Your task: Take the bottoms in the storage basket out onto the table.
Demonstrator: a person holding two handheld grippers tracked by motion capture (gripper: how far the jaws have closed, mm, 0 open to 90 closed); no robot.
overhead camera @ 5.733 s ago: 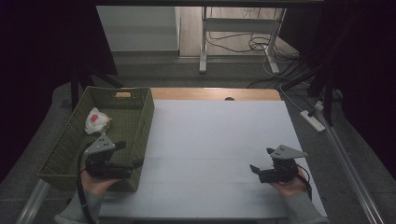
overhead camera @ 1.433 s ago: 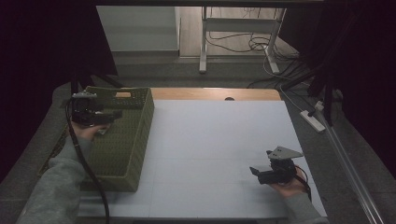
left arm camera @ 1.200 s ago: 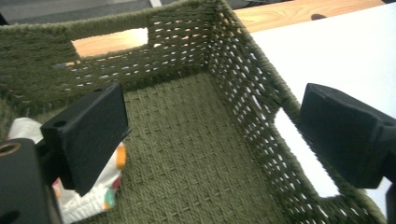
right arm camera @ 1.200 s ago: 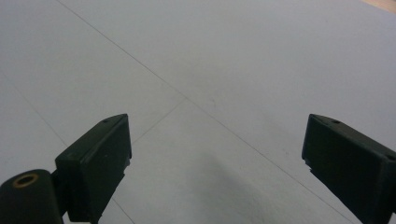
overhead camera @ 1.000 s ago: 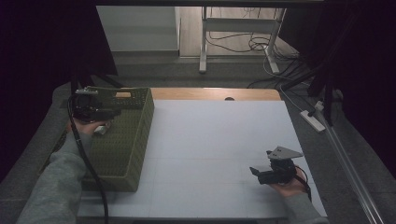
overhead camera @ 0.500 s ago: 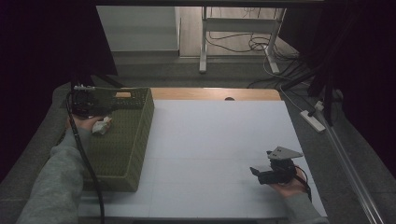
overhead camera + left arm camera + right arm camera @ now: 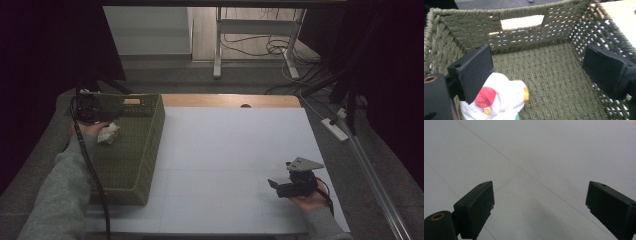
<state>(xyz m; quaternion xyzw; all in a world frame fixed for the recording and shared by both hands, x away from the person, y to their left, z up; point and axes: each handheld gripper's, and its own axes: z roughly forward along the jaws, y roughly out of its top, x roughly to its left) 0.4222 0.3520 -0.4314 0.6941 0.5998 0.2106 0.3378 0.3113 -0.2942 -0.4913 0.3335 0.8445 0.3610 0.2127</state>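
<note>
A white sheet is covering the counter (image 7: 235, 165), with a strip of bare wood showing along its far edge in the upper middle of the high view. Beyond it, a dim floor is carrying table legs and loose cables, and a power strip (image 7: 335, 129) is lying at the right.

A green woven basket (image 7: 145, 145) is sitting at the left of the frame. The left claw (image 7: 536, 72) is hanging spread inside it, its left jaw covering part of a small white toy (image 7: 501, 100) with red and orange marks; the frame's bottom edge is cutting the toy off, so its shape is hard to make out. The right claw (image 7: 539, 205) is hovering spread over bare sheet, at lower right in the high view.
</note>
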